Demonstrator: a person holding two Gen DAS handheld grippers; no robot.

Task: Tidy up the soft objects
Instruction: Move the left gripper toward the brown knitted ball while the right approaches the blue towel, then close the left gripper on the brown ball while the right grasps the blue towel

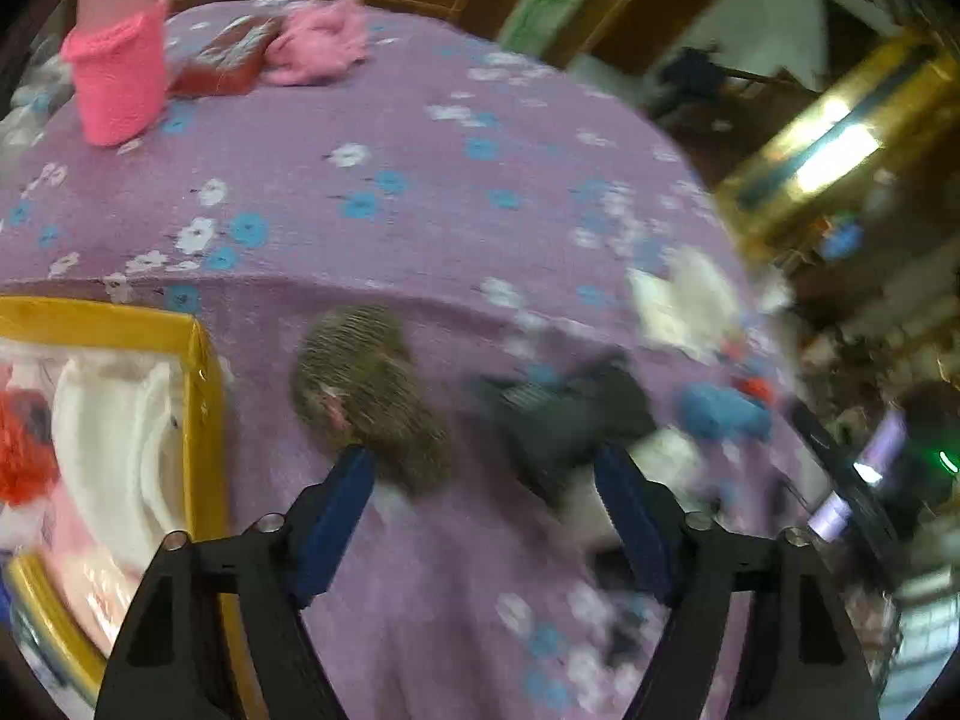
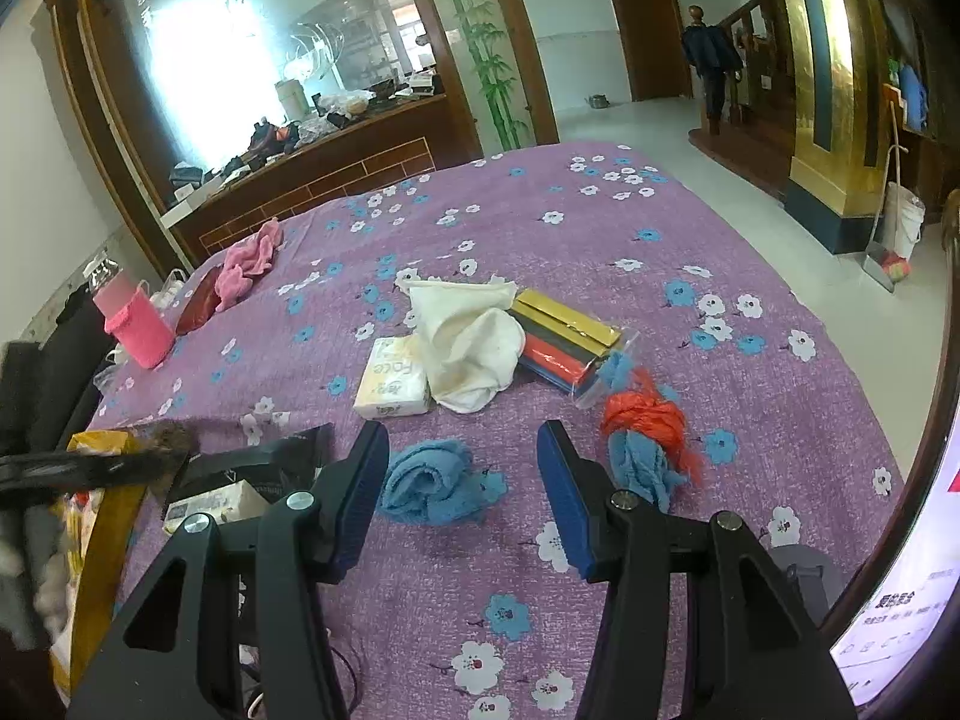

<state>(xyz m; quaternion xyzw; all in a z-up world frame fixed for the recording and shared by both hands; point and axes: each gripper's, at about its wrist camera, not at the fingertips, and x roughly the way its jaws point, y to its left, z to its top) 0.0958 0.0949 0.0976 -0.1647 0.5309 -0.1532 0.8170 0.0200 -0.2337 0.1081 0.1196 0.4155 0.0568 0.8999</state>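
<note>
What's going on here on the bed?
A person holds a gripper in each hand over a purple flowered bedspread strewn with soft things. The left gripper is open beside a brown fuzzy piece, not gripping it, next to a yellow-edged box that already holds white cloth. The right gripper hangs open over a crumpled blue cloth.

blue cloths [image 2: 429, 483]: 2 | white cloths [image 2: 474, 348]: 1 | tissue packs [image 2: 393, 384]: 1 | pink cloths [image 2: 249, 261]: 1
</note>
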